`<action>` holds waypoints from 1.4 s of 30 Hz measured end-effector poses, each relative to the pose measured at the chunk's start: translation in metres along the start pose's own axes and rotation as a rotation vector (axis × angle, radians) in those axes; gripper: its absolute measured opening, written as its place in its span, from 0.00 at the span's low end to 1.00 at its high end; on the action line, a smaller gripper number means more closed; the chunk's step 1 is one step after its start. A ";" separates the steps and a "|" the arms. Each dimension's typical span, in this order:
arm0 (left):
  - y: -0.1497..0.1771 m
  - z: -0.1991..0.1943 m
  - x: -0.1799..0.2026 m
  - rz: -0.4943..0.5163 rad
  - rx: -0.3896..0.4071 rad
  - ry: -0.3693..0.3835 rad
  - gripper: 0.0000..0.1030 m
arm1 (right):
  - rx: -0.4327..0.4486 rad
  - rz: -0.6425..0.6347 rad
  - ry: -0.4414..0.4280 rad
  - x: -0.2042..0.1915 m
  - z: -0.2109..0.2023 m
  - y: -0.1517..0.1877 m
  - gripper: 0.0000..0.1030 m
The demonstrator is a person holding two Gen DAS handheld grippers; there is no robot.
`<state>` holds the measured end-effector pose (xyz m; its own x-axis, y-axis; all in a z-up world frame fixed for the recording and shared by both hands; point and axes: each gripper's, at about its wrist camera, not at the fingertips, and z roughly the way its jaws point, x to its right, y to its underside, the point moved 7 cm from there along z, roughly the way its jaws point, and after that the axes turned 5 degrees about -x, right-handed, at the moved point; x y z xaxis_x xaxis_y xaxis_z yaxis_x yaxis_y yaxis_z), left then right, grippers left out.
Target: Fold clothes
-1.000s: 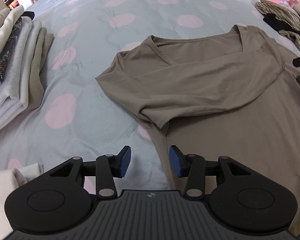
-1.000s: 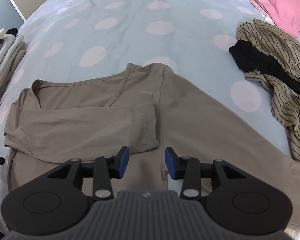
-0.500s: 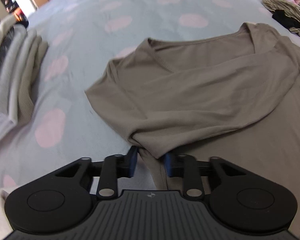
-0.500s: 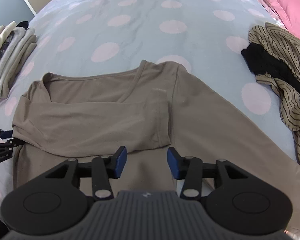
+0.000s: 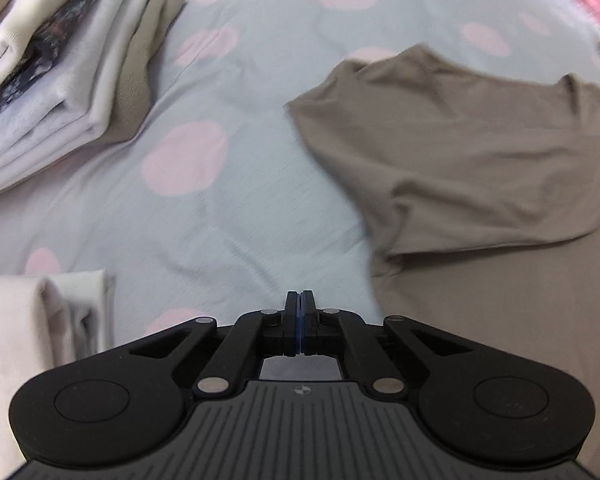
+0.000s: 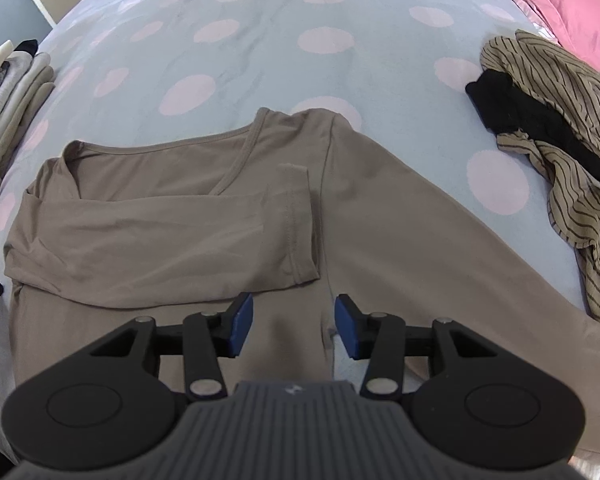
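Item: brown top lying flat on spotted bedsheet, 1 sleeve folded across chest | left gripper jaws together, gripping nothing, left of top | right gripper jaws apart, hovering over near right part, likely readying next fold | folded pile waiting far left.

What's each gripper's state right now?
Left gripper: just closed, shut, nothing between its pads.
Right gripper: open over the taupe long-sleeved top, gripping nothing.
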<state>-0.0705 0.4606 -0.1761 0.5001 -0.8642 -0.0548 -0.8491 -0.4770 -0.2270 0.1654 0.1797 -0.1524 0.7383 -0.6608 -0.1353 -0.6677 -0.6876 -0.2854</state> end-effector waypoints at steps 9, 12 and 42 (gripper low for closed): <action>-0.004 0.002 0.060 0.229 0.121 -0.054 0.21 | -0.020 0.045 -0.025 0.000 0.007 0.000 0.48; -0.011 0.014 0.057 0.200 0.102 -0.121 0.21 | -0.020 0.037 -0.032 -0.006 0.008 -0.001 0.48; -0.009 0.017 0.019 -0.009 0.081 -0.014 0.02 | 0.001 0.296 -0.137 0.012 0.041 -0.016 0.33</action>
<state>-0.0509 0.4510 -0.1912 0.5104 -0.8574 -0.0657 -0.8284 -0.4697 -0.3053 0.1885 0.1949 -0.1882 0.5179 -0.7855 -0.3388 -0.8554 -0.4710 -0.2154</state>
